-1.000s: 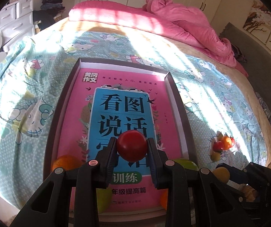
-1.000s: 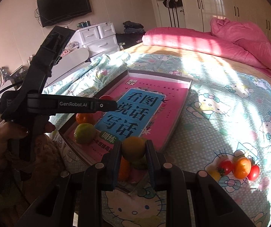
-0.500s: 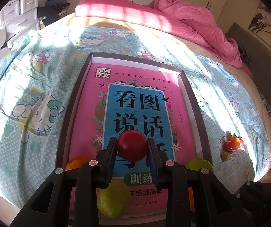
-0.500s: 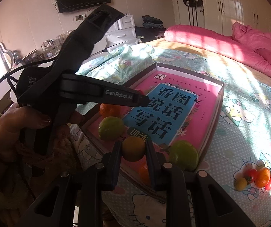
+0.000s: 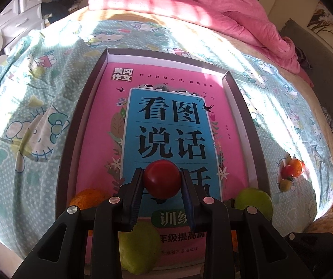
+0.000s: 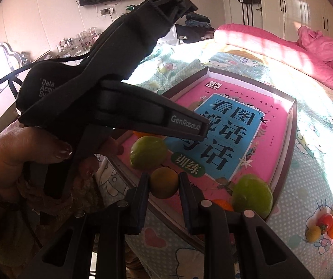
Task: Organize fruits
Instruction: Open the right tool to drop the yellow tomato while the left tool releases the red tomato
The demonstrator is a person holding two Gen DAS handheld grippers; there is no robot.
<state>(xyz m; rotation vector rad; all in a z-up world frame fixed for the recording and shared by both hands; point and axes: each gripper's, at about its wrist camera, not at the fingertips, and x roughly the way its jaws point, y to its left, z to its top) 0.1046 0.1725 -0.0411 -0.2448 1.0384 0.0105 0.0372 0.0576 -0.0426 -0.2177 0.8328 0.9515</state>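
My left gripper (image 5: 162, 183) pinches a smooth round red tomato (image 5: 161, 178) above the shallow dark tray's (image 5: 240, 97) near edge; my right gripper (image 6: 163, 182) clamps a small orange citrus (image 6: 164, 182) there. Either could roll off the glossy pink book cover (image 5: 96, 125) if released high

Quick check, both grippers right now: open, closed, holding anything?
Left gripper: closed on a red tomato.
Right gripper: closed on a small orange-green citrus.

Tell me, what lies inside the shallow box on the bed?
Inside the box lies a pink book and, at its near end, two green fruits and orange ones. The box floor under the book is covered.
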